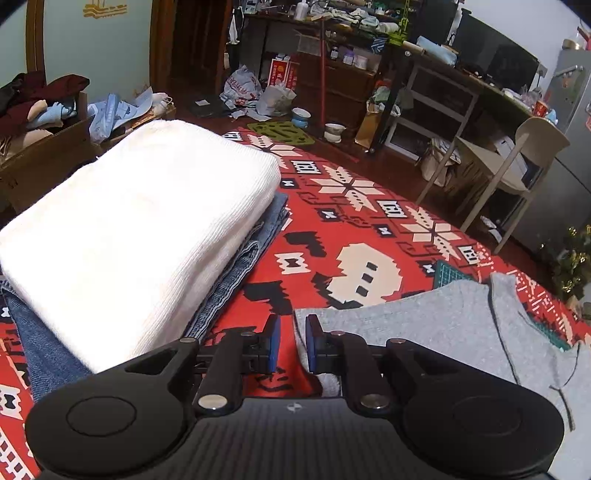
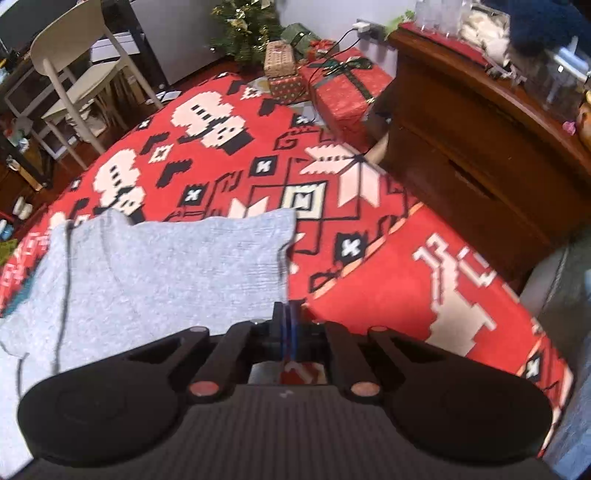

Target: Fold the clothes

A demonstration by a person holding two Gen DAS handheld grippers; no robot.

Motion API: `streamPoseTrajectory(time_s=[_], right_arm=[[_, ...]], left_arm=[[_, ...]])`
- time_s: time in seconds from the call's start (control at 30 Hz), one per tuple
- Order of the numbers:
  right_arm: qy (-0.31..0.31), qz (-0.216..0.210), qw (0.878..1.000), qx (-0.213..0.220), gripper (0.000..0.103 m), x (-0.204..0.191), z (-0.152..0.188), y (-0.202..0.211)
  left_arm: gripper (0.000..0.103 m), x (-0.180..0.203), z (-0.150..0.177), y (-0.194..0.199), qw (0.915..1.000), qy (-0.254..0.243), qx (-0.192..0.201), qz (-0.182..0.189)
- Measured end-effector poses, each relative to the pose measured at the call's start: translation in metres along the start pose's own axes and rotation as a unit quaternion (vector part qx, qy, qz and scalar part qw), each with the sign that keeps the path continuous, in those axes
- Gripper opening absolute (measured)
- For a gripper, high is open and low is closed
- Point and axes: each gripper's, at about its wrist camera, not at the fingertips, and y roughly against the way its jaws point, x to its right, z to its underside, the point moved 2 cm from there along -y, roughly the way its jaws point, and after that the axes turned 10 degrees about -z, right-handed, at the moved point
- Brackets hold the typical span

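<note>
The grey shirt [image 1: 443,325] lies on the red blanket [image 1: 332,229], at three o'clock from the folded white towel [image 1: 140,229]. Left hand-held gripper [image 1: 292,341] slightly parted at its corner; right hand-held gripper [image 2: 287,325] closed at its edge.

We see left gripper [image 1: 292,341] slightly parted | grey shirt [image 1: 424,332] edge between pads | white folded stack [image 1: 140,221] left.

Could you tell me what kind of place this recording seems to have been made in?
Most likely a lived-in room at home, around the holidays: a patterned red rug covers the floor, wrapped presents sit beside a small Christmas tree, and cluttered shelves line the wall.
</note>
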Motion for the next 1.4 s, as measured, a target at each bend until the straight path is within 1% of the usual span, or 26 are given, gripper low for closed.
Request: streamPoseTrajectory(time_s=[0.07, 0.1, 0.13, 0.2, 0.3, 0.33, 0.43, 0.47, 0.5, 0.57, 0.63, 0.73, 0.9, 0.97, 1.0, 1.03, 1.17, 1.2, 1.27, 1.3, 1.33, 1.37, 1.4], right_arm=[[0.003, 0.003, 1.000, 0.001, 0.003, 0.003, 0.000, 0.001], [0.002, 0.000, 1.000, 0.000, 0.005, 0.005, 0.000, 0.002], [-0.001, -0.004, 1.000, -0.002, 0.009, 0.006, 0.001, 0.004], [0.001, -0.008, 1.000, 0.001, 0.011, 0.005, 0.003, 0.011], [0.038, -0.002, 0.999, 0.012, 0.012, -0.006, 0.006, 0.022], [0.042, -0.009, 0.999, 0.014, 0.012, -0.009, 0.008, 0.025], [0.030, -0.062, 0.998, -0.004, 0.012, -0.015, 0.013, 0.031], [0.026, -0.080, 0.996, -0.014, 0.012, -0.017, 0.015, 0.031], [0.027, -0.088, 0.995, -0.023, 0.012, -0.020, 0.017, 0.029], [0.040, -0.084, 0.995, -0.034, 0.012, -0.027, 0.020, 0.024], [0.038, -0.076, 0.995, -0.044, 0.012, -0.027, 0.023, 0.017], [0.024, -0.070, 0.996, -0.058, 0.011, -0.022, 0.026, 0.009], [0.013, -0.066, 0.996, -0.064, 0.011, -0.014, 0.029, 0.012], [0.011, -0.060, 0.996, -0.068, 0.011, -0.011, 0.031, 0.014], [0.011, -0.056, 0.996, -0.069, 0.013, -0.010, 0.032, 0.016], [0.011, -0.052, 0.996, -0.069, 0.019, -0.009, 0.034, 0.018], [0.020, -0.035, 0.997, -0.061, 0.021, -0.008, 0.038, 0.026], [0.024, -0.032, 0.997, -0.058, 0.023, -0.008, 0.040, 0.029], [0.038, -0.037, 0.997, -0.057, 0.028, -0.014, 0.045, 0.034], [0.050, -0.042, 0.996, -0.055, 0.033, -0.019, 0.047, 0.037], [0.070, -0.051, 0.995, -0.051, 0.038, -0.027, 0.051, 0.041], [0.089, -0.059, 0.993, -0.048, 0.040, -0.035, 0.055, 0.044], [0.108, -0.068, 0.991, -0.045, 0.045, -0.044, 0.058, 0.047]], left_arm=[[0.013, -0.001, 0.003, 0.001, 1.0000, -0.001, -0.004, 0.004], [0.014, -0.002, 0.004, 0.002, 1.0000, -0.001, -0.006, 0.006], [0.016, -0.003, 0.005, 0.003, 0.9999, 0.000, -0.008, 0.008], [0.029, -0.005, 0.007, 0.006, 0.9998, 0.007, -0.010, 0.013], [0.030, -0.008, 0.010, 0.013, 0.9995, 0.014, -0.010, 0.025], [0.030, -0.008, 0.010, 0.017, 0.9994, 0.012, -0.009, 0.031], [0.033, -0.005, 0.013, 0.028, 0.9978, 0.001, -0.007, 0.065], [0.037, -0.002, 0.015, 0.031, 0.9964, -0.004, -0.011, 0.084], [0.038, 0.000, 0.017, 0.034, 0.9943, -0.011, -0.015, 0.105], [0.038, 0.008, 0.023, 0.041, 0.9909, -0.031, -0.017, 0.129], [0.038, 0.016, 0.031, 0.048, 0.9886, -0.052, -0.014, 0.141], [0.040, 0.028, 0.044, 0.051, 0.9862, -0.072, -0.023, 0.148], [0.040, 0.047, 0.065, 0.052, 0.9809, -0.127, -0.029, 0.145], [0.041, 0.050, 0.071, 0.054, 0.9794, -0.139, -0.032, 0.143], [0.042, 0.050, 0.074, 0.054, 0.9791, -0.143, -0.033, 0.141], [0.044, 0.050, 0.077, 0.055, 0.9788, -0.146, -0.034, 0.139], [0.051, 0.049, 0.088, 0.062, 0.9774, -0.163, -0.028, 0.131], [0.053, 0.049, 0.091, 0.064, 0.9769, -0.169, -0.024, 0.128], [0.056, 0.052, 0.098, 0.070, 0.9745, -0.186, -0.014, 0.124], [0.057, 0.054, 0.102, 0.073, 0.9728, -0.196, -0.009, 0.123], [0.058, 0.055, 0.105, 0.076, 0.9709, -0.206, -0.003, 0.123], [0.059, 0.058, 0.108, 0.080, 0.9685, -0.217, 0.003, 0.122], [0.060, 0.062, 0.111, 0.084, 0.9650, -0.231, 0.011, 0.124]])
